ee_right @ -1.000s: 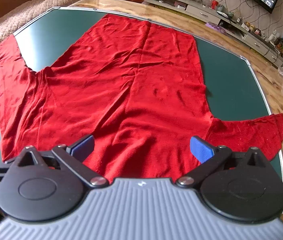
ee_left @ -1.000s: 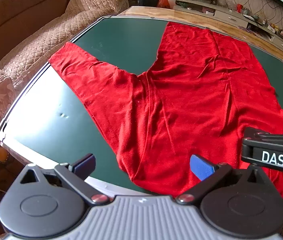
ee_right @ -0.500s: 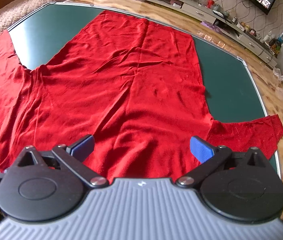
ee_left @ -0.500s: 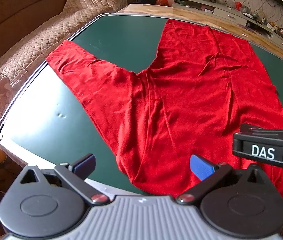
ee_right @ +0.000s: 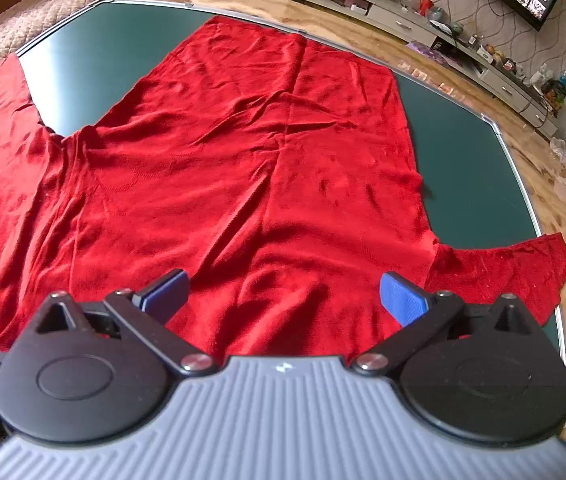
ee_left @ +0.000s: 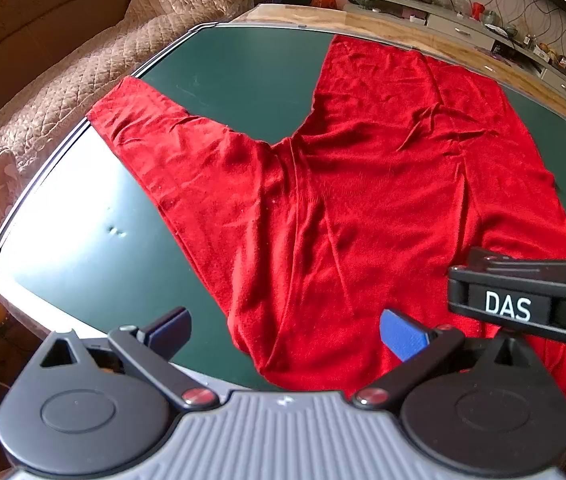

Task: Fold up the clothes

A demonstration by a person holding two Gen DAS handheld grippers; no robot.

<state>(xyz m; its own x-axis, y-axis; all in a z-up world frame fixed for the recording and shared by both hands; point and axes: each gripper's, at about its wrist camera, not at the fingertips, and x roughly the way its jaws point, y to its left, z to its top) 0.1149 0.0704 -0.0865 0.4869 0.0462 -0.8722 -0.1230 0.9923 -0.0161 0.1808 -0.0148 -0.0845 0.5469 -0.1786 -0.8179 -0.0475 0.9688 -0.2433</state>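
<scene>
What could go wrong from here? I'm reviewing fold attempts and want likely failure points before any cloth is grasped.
1. The wrinkled red long-sleeved shirt could fold with creases trapped if not smoothed.
2. Its right sleeve reaches past the green table mat onto the wooden edge, so a pull might drag it off.
3. The open left gripper and open right gripper sit close together; they may collide.

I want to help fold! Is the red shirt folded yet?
Not yet. The red shirt lies spread flat, both sleeves stretched out sideways.
</scene>
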